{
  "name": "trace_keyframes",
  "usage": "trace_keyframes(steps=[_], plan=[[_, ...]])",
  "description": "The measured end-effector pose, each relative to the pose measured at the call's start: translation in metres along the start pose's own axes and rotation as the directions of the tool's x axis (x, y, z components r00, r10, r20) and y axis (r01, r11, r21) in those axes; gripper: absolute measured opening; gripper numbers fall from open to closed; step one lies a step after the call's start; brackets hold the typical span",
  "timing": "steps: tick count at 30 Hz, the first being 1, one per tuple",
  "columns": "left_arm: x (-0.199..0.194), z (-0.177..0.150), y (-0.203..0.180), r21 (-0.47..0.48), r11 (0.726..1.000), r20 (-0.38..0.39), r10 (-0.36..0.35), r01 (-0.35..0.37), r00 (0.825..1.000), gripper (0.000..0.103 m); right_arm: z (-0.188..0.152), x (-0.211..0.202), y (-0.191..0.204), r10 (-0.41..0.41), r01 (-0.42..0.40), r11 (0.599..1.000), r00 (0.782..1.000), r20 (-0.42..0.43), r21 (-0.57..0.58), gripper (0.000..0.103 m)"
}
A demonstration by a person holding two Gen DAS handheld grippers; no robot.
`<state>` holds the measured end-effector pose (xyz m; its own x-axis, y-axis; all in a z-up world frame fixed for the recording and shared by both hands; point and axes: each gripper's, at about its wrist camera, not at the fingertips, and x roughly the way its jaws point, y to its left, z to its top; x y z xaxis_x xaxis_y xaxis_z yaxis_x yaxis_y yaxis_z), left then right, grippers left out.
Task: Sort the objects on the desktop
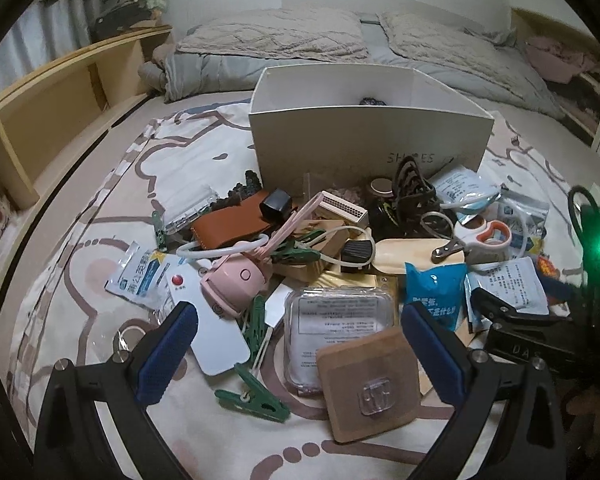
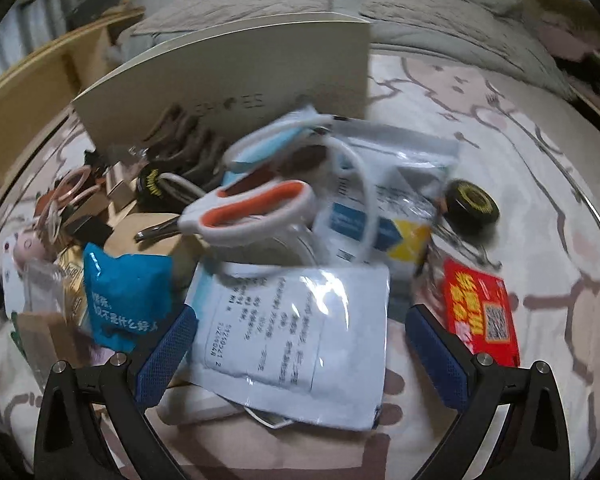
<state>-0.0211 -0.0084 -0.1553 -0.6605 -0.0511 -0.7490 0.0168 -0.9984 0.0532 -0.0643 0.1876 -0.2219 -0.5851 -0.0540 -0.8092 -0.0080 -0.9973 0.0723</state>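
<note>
White packet (image 2: 292, 340) between spread right jaws

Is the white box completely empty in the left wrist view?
No, a small dark object shows inside the white box, near its far wall.

Glossy plastic sachet (image 2: 296, 332), matt white cardboard box (image 1: 364, 144), smooth brown leather pouch (image 1: 230, 226), printed cloth sheet (image 1: 100, 208)
</note>
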Motion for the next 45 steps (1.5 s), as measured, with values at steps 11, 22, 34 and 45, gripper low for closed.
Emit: trace_keyframes(steps=[11,22,34,45], plan=[[-0.009,-0.008,0.010,-0.049,0.999,0.027,0.008,-0.006,1.000,0.103,-0.021,-0.012,-0.027,-0.040,0.023,0.977,0.996,0.076,0.211,0.103],[-0.004,-0.023,0.030,-0.133,0.991,0.035,0.011,-0.006,0.999,0.103,-0.022,-0.018,-0.067,-0.106,0.078,0.941,0.992,0.066,0.329,0.103],[0.005,-0.022,0.034,-0.112,0.994,0.046,0.015,-0.010,0.999,0.103,-0.024,-0.026,-0.111,-0.188,0.167,0.918,0.982,0.023,0.360,0.103],[0.012,-0.019,0.016,-0.046,0.999,0.054,0.005,-0.003,0.999,0.103,-0.015,-0.052,-0.146,-0.293,0.242,0.865,0.955,0.050,0.440,0.103]])
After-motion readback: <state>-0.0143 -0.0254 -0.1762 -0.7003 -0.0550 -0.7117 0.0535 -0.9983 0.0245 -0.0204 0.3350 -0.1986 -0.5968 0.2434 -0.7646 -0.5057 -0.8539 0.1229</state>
